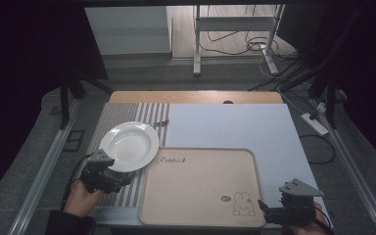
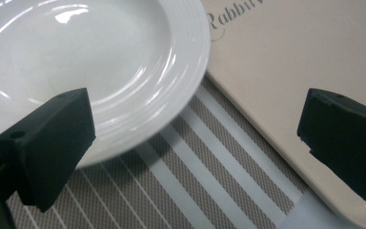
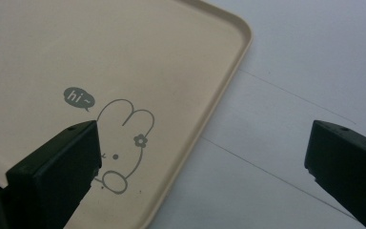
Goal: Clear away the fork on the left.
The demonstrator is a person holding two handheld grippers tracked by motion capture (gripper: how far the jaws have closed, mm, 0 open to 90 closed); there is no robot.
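Dim room, striped mat [image 1: 127, 193] at table's left. White plate [image 1: 129, 145] sits on it, touching the tray's [image 1: 200, 196] far-left corner. Left gripper [image 1: 108, 180] is nearer: jaws spread, empty, plate rim just ahead. Right gripper [image 1: 269, 208] spread, empty, over tray's near-right corner.

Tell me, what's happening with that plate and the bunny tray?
A person holds a gripper in each hand at a table. The left gripper is open, its jaws right by the near rim of the white plate, which sits on a striped placemat. It hasn't grabbed the plate yet. The right gripper is open too, over the near right corner of the beige rabbit tray, which has nothing on it.
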